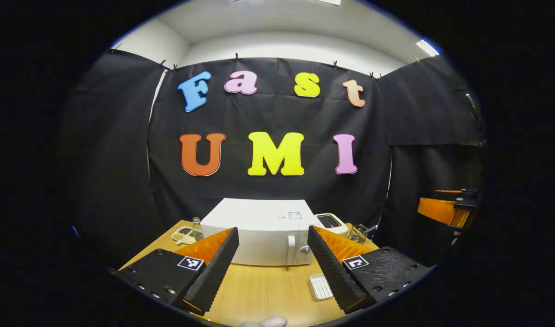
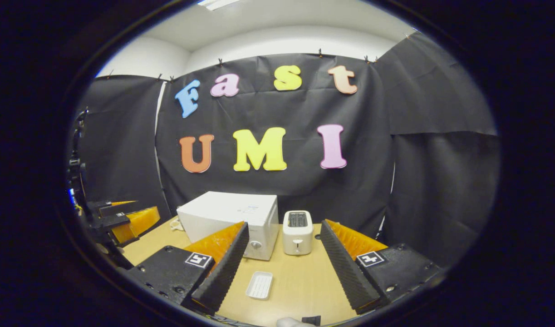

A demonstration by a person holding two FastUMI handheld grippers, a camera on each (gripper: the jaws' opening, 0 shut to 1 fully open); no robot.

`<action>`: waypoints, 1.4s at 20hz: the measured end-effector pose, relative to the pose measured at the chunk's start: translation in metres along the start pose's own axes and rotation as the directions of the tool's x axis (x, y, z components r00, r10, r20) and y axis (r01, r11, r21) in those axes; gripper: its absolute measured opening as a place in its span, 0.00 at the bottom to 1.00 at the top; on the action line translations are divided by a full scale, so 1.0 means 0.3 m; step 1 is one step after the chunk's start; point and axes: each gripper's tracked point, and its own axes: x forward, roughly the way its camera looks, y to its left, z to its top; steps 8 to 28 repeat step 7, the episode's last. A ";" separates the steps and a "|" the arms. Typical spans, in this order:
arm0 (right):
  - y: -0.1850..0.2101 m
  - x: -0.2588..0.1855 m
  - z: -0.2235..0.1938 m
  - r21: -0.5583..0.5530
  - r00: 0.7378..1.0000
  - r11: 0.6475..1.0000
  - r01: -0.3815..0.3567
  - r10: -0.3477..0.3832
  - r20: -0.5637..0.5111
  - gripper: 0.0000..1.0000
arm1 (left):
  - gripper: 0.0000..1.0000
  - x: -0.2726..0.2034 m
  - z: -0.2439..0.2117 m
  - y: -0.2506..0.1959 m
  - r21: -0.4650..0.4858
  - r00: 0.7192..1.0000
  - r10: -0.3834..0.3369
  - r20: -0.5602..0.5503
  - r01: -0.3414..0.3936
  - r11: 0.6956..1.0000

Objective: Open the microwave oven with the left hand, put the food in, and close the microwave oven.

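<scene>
A shallow white tray (image 2: 259, 285) lies flat on the wooden worktop (image 2: 300, 281), in front of the microwave's control side and toward the near edge; its ribbed floor looks bare, and no food can be made out in it. In the left gripper view the same tray (image 1: 320, 286) sits just beside the right finger of the left tongs. Near the far left corner of the worktop (image 1: 263, 286) a small divided dish (image 1: 183, 234) holds dark and pale bits too small to identify, with a small clear bottle (image 1: 196, 228) just beside it. At the far right corner stands a wire basket (image 1: 358, 233); what it holds cannot be told.

The microwave oven (image 1: 263, 231) is a white box standing at the back of the worktop against the black cloth, its door shut, with a vertical handle and a round knob on its right-hand panel. A label sits on its top. In the right gripper view the microwave oven (image 2: 234, 222) stands just beside a white toaster (image 2: 297, 232), which is on its right.

The left tongs (image 1: 272, 268) are spread wide, holding nothing, aimed at the microwave's front. The right tongs (image 2: 282, 272) are likewise spread and empty, hovering above the tray and toaster.
</scene>
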 end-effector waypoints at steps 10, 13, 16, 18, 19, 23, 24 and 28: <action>0.094 -0.113 0.064 0.016 0.997 0.999 0.045 -0.046 0.059 1.00 | 0.95 -0.118 0.091 0.122 0.033 0.999 0.014 0.035 -0.015 0.999; 0.094 -0.113 0.064 0.016 0.997 0.999 0.045 -0.046 0.059 1.00 | 0.95 -0.118 0.091 0.122 0.033 0.999 0.014 0.035 -0.015 0.999; 0.094 -0.113 0.064 0.016 0.997 0.999 0.045 -0.046 0.059 1.00 | 0.95 -0.118 0.091 0.122 0.033 0.999 0.014 0.035 -0.015 0.999; 0.094 -0.113 0.064 0.016 0.997 0.999 0.045 -0.046 0.059 1.00 | 0.95 -0.118 0.091 0.122 0.033 0.999 0.014 0.035 -0.015 0.999; 0.094 -0.113 0.064 0.016 0.997 0.999 0.045 -0.046 0.059 1.00 | 0.95 -0.118 0.091 0.122 0.033 0.999 0.014 0.035 -0.015 0.999; 0.094 -0.113 0.064 0.016 0.997 0.999 0.045 -0.046 0.059 1.00 | 0.95 -0.118 0.091 0.122 0.033 0.999 0.014 0.035 -0.015 0.999; 0.094 -0.113 0.064 0.016 0.997 0.999 0.045 -0.046 0.059 1.00 | 0.95 -0.118 0.091 0.122 0.033 0.999 0.014 0.035 -0.015 0.999; 0.094 -0.113 0.064 0.016 0.997 0.999 0.045 -0.046 0.059 1.00 | 0.95 -0.118 0.091 0.122 0.033 0.999 0.014 0.035 -0.015 0.999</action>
